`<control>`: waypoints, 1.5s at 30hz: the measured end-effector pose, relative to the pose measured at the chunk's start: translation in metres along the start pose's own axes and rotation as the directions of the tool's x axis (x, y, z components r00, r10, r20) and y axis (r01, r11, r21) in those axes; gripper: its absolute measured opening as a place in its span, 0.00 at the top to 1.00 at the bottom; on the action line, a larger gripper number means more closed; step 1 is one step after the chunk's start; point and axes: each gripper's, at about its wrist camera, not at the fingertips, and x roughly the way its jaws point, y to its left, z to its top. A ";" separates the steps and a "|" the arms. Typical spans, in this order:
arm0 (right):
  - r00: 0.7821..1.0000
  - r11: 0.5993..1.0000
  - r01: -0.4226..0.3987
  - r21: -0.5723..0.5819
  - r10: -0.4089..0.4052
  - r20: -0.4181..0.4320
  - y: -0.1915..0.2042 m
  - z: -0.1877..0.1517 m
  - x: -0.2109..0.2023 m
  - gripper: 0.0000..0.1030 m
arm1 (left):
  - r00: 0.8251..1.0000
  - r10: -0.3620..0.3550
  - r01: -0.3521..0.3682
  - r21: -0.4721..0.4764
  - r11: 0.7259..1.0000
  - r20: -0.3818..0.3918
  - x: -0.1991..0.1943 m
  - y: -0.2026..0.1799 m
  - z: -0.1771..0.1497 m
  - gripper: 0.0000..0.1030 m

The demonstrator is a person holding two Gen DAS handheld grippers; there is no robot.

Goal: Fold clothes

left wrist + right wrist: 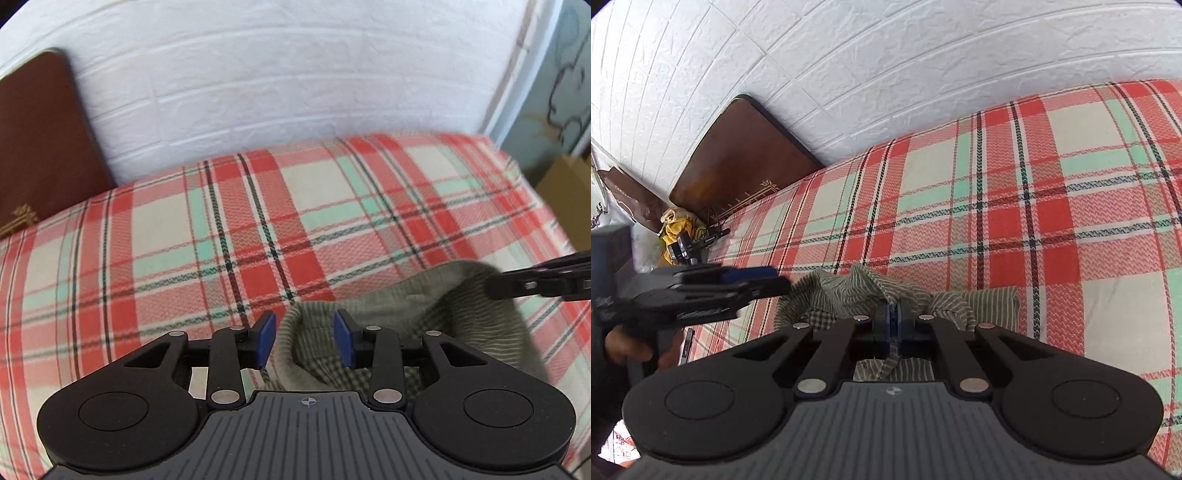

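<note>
Olive-striped shirt point(849, 291) lies bunched on the plaid bed cover point(1015, 192), near the front edge, checked inner side showing in spots. Right tool point(894, 325) is pressed together, pinching a fold of the shirt edge between its blue pads point(884, 325); cloth hangs from the pinch toward the camera. Left tool point(304, 339) is spread, pads apart with the shirt's rolled edge showing between them but not gripped; nothing is held there.

Step in hand, as I judge it: right side anchors one corner while the left side finds a new grab point. To do it well, keep the right pinch firm and low so the cloth doesn't slide out, bring the left tool down over a single layer at the hem or the matching corner, not the whole bunch, and close only when the fabric sits deep between the pads. Then pull both ends apart to flatten before any fold. Grabbing the lump would trap several layers and leave a crooked fold.

Around: brown headboard point(738, 158) against the white brick-pattern wall point(923, 55); yellow bag point(674, 232) with black cables in the gap beside the bed; cardboard box point(569, 192) past the far bed corner. None of it sits on the working area. Only real obstruction is the two tools being close together over a small heap, so they may bump.
</note>
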 end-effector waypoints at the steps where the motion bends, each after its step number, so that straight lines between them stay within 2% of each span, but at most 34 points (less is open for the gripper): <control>1: 1.000 1.000 0.001 0.002 -0.001 0.000 -0.001 0.000 -0.001 0.95 | 1.000 -0.003 0.003 0.002 1.000 -0.019 0.007 0.001 0.000 0.50; 4: 1.000 1.000 0.005 0.008 -0.005 0.000 -0.003 -0.002 -0.002 0.95 | 0.998 -0.024 0.024 0.003 1.000 -0.057 0.020 0.005 0.000 0.51; 5: 1.000 1.000 0.006 0.010 -0.006 0.000 -0.004 -0.003 -0.002 0.95 | 0.997 -0.035 0.036 0.006 0.999 -0.064 0.023 0.005 -0.002 0.56; 6: 1.000 1.000 0.008 0.010 -0.008 -0.001 -0.004 -0.003 -0.003 0.95 | 0.996 -0.044 0.045 0.006 0.999 -0.071 0.025 0.006 -0.003 0.86; 7: 1.000 1.000 0.010 0.005 -0.010 -0.005 -0.004 -0.004 -0.002 0.95 | 0.996 -0.049 0.049 -0.005 0.999 -0.074 0.025 0.008 -0.005 0.97; 9: 1.000 1.000 0.016 -0.014 -0.016 -0.010 -0.003 -0.003 -0.003 0.95 | 0.998 -0.048 0.046 -0.034 0.998 -0.047 0.017 0.013 -0.010 0.98; 12: 0.999 0.997 0.036 -0.065 -0.036 0.001 0.004 0.002 -0.004 0.90 | 0.999 -0.045 0.044 -0.076 0.996 -0.007 0.004 0.022 -0.018 0.99; 16: 0.998 0.985 0.056 -0.163 -0.054 0.018 0.018 0.015 -0.002 0.68 | 0.999 -0.031 0.034 -0.093 0.995 0.038 -0.015 0.025 -0.027 0.99; 20: 0.996 0.957 0.082 -0.277 -0.085 -0.001 0.035 0.029 0.013 0.65 | 0.998 -0.019 0.024 -0.100 0.995 0.056 -0.025 0.023 -0.035 0.99; 25: 0.986 0.932 0.100 -0.349 -0.139 -0.088 0.043 0.037 0.044 0.65 | 0.998 -0.003 0.011 -0.123 0.992 0.066 -0.027 0.023 -0.043 0.99; 26: 0.984 0.935 0.093 -0.341 -0.138 -0.110 0.041 0.038 0.049 0.68 | 0.998 0.008 0.001 -0.129 0.992 0.065 -0.026 0.024 -0.045 0.99; 27: 0.985 0.954 0.065 -0.292 -0.109 -0.136 0.034 0.040 0.052 0.84 | 0.998 0.018 -0.008 -0.135 0.991 0.067 -0.024 0.026 -0.047 0.99; 28: 0.984 0.970 0.038 -0.241 -0.078 -0.160 0.026 0.041 0.054 0.96 | 0.997 0.028 -0.018 -0.141 0.990 0.067 -0.023 0.029 -0.049 0.99; 31: 0.984 0.999 -0.036 -0.038 0.029 -0.175 -0.004 0.042 0.050 0.96 | 0.996 0.062 -0.052 -0.178 0.983 0.056 -0.016 0.039 -0.059 1.00; 34: 0.983 0.992 -0.067 0.110 0.085 -0.163 -0.030 0.040 0.044 0.97 | 0.998 0.028 -0.016 -0.234 0.972 0.048 -0.008 0.048 -0.066 1.00; 36: 0.982 0.990 -0.064 0.126 0.085 -0.166 -0.033 0.036 0.042 0.97 | 0.998 0.030 -0.017 -0.230 0.973 0.056 -0.008 0.042 -0.063 1.00; 37: 0.981 0.991 -0.071 0.117 0.090 -0.169 -0.030 0.035 0.042 0.97 | 0.998 0.024 -0.009 -0.228 0.974 0.065 -0.011 0.040 -0.061 0.97; 38: 0.980 0.989 -0.087 0.120 0.106 -0.167 -0.028 0.034 0.040 0.97 | 0.997 0.019 -0.002 -0.225 0.974 0.074 -0.014 0.038 -0.058 0.92; 40: 0.977 0.985 -0.117 0.128 0.137 -0.163 -0.025 0.033 0.037 0.97 | 0.995 0.016 0.005 -0.207 0.978 0.101 -0.023 0.038 -0.053 0.75; 42: 0.975 0.980 -0.135 0.149 0.158 -0.154 -0.025 0.035 0.034 0.97 | 0.991 0.024 -0.002 -0.171 0.985 0.128 -0.034 0.036 -0.049 0.75; 45: 0.972 0.975 -0.155 0.161 0.180 -0.150 -0.023 0.036 0.029 0.97 | 0.987 0.013 -0.004 -0.054 0.999 0.160 -0.046 0.026 -0.039 0.74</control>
